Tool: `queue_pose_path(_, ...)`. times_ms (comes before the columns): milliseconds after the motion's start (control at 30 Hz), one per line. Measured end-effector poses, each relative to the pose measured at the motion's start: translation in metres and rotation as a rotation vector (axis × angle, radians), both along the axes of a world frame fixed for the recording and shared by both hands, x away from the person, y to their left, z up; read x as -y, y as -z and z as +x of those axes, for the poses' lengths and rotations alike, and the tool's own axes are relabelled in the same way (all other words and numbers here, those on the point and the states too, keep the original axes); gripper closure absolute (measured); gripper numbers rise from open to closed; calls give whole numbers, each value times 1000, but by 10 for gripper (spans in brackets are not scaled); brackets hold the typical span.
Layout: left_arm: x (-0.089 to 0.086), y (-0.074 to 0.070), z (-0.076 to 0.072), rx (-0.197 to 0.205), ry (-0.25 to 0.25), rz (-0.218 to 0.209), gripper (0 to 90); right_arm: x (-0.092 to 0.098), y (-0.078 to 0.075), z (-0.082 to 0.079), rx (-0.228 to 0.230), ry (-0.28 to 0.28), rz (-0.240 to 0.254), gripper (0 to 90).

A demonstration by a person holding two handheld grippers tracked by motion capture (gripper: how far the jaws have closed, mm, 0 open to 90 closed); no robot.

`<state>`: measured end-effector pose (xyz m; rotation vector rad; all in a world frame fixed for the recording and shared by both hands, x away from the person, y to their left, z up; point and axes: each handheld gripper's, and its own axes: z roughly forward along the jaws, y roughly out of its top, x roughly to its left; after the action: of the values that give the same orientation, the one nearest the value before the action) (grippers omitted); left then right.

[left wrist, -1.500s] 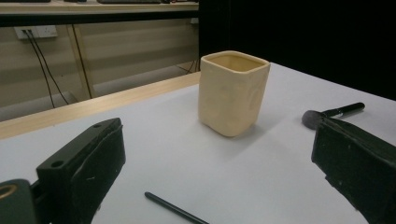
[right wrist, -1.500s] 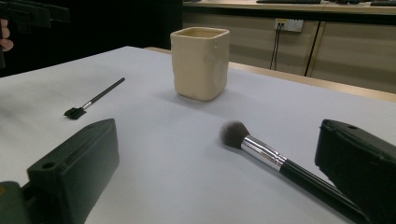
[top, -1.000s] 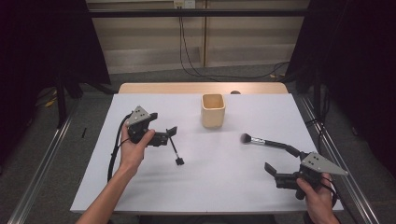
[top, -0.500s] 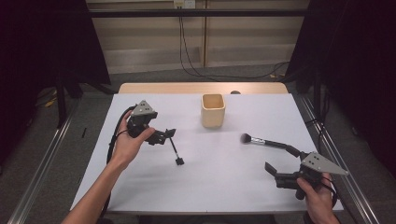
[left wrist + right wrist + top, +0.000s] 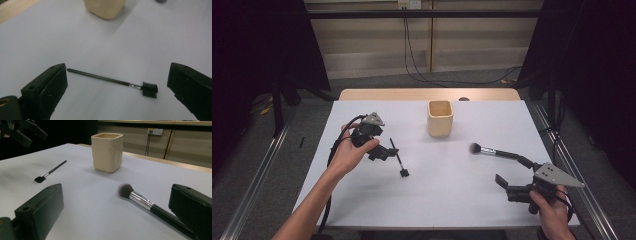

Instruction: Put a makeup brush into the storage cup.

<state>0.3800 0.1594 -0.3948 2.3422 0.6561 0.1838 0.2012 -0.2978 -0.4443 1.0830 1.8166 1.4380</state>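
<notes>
A thin black brush [image 5: 398, 159] with a small comb head lies left of centre on the white table [image 5: 437, 210]. My left gripper [image 5: 383, 151] hovers just left of its handle, open. In the left gripper view the thin brush [image 5: 112, 81] lies crosswise between the wide-apart jaws of my left gripper [image 5: 117, 68]. A larger makeup brush [image 5: 499, 152] with a dark fluffy head lies at the right. My right gripper [image 5: 508, 186] rests open near the front right edge. In the right gripper view the makeup brush [image 5: 140, 200] runs under the right jaw of my right gripper [image 5: 116, 188].
A cream square cup [image 5: 440, 118] stands upright at the table's far centre, also seen as the cup [image 5: 107, 152] beyond both brushes. A wooden strip [image 5: 387, 94] borders the far edge. Metal rails [image 5: 257, 175] run along both sides on the floor.
My left gripper has shifted slightly forward and right, closer over the thin brush's handle. The right gripper and both brushes have not moved.
</notes>
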Motion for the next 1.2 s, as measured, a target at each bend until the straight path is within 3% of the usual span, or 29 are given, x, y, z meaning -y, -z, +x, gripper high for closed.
queue_pose_path(67,1,1,0,-10,-4,4,30,0,0,0,2,-1,-1,0)
queue_pose_path(100,2,1,-1,-17,49,52,29,0,0,0,2,-1,-1,0)
queue_pose_path(133,2,1,-1,-17,49,52,33,0,0,0,1,-1,-1,0)
queue_pose_path(167,2,1,0,-22,81,79,34,0,0,0,1,-1,-1,0)
queue_pose_path(200,4,2,-2,-38,53,56,34,0,0,0,1,-1,-1,0)
queue_pose_path(267,7,2,1,-87,108,109,40,0,0,0,-3,-3,-6,0)
queue_pose_path(367,9,3,3,-129,140,144,52,0,0,0,-1,-5,-5,0)
queue_pose_path(433,11,4,3,-140,135,146,52,0,0,0,-2,-5,-4,0)
queue_pose_path(533,13,6,4,-154,163,194,55,0,0,0,-8,-3,-5,0)
queue_pose_path(667,14,8,4,-143,198,227,55,0,0,0,-7,-4,-5,0)
queue_pose_path(700,14,9,5,-140,238,248,54,-1,0,0,-9,-4,-7,0)
queue_pose_path(767,14,10,5,-126,254,258,53,-1,0,0,-9,-5,-6,0)
queue_pose_path(800,14,12,6,-138,287,258,47,-1,1,0,-8,-7,-11,0)
queue_pose_path(933,16,17,12,-147,324,270,39,-1,1,0,-13,-7,-14,0)
queue_pose_path(1133,23,20,18,-124,378,277,46,-1,1,0,-13,-8,-14,0)
queue_pose_path(1200,24,21,21,-133,399,280,47,-1,1,0,-12,-8,-16,0)
